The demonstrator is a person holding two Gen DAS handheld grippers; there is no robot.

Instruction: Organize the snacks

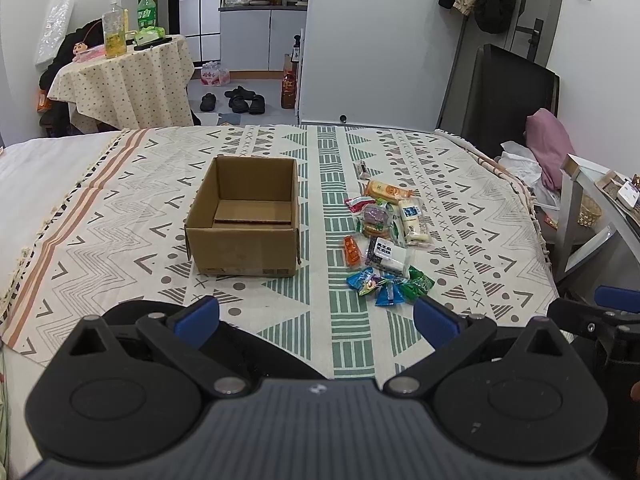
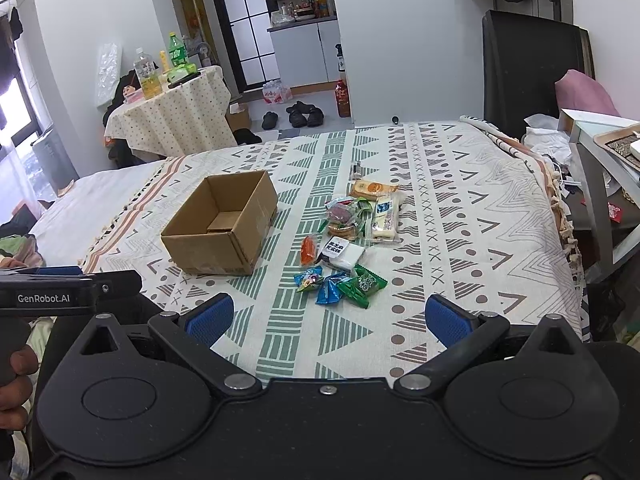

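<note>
An open, empty brown cardboard box (image 1: 245, 220) (image 2: 224, 228) stands on the patterned cloth. To its right lies a pile of wrapped snacks (image 1: 386, 236) (image 2: 352, 236): an orange biscuit pack (image 1: 386, 191), a white pack (image 1: 414, 220), a black-and-white pack (image 1: 387, 255), small blue and green packets (image 1: 390, 285). My left gripper (image 1: 316, 322) is open and empty, near the front edge, short of the box and snacks. My right gripper (image 2: 328, 320) is open and empty, just short of the green packets (image 2: 362, 285).
The cloth covers a bed (image 1: 120, 208) with its right edge near a grey shelf (image 1: 588, 216). A small table with bottles (image 1: 120, 72) and shoes on the floor (image 1: 236, 100) lie beyond. The left gripper's body shows at the left of the right wrist view (image 2: 60, 292).
</note>
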